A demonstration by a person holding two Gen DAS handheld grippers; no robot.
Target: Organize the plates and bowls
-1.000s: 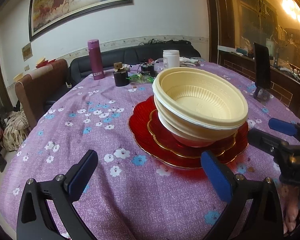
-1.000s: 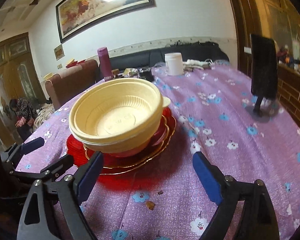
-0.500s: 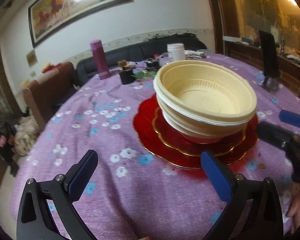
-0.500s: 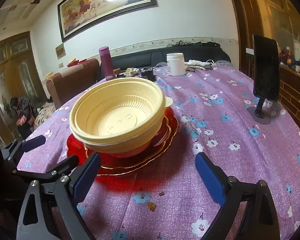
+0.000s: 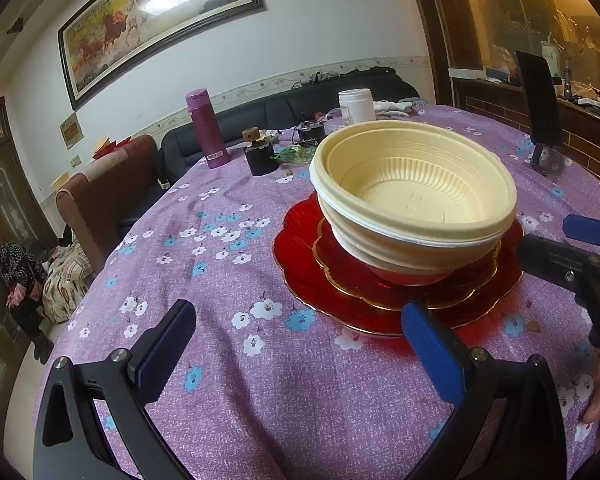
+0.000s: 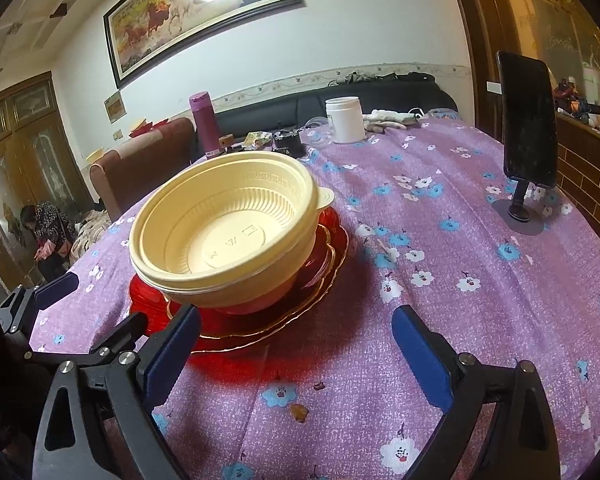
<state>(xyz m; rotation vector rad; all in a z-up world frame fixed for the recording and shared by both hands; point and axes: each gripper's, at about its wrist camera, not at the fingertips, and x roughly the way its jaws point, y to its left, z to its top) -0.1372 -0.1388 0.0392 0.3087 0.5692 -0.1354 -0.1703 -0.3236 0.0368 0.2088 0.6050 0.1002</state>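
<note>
Nested cream plastic bowls (image 5: 414, 196) sit on a red bowl, which rests on two stacked red plates (image 5: 300, 256) with gold rims, on the purple flowered tablecloth. The stack also shows in the right wrist view: the bowls (image 6: 224, 232) and the plates (image 6: 332, 252). My left gripper (image 5: 296, 340) is open and empty, in front of the stack and to its left. My right gripper (image 6: 296, 344) is open and empty, in front of the stack and to its right. The right gripper also shows at the right edge of the left wrist view (image 5: 572, 252).
At the far side of the table stand a maroon flask (image 5: 206, 128), a white jar (image 5: 356, 106), a small dark jar (image 5: 260, 156) and clutter. A phone on a stand (image 6: 528, 128) is at the right. Sofas lie beyond the table.
Both grippers have drawn back a little and lifted slightly; the stack stays put. Jaws remain open.
</note>
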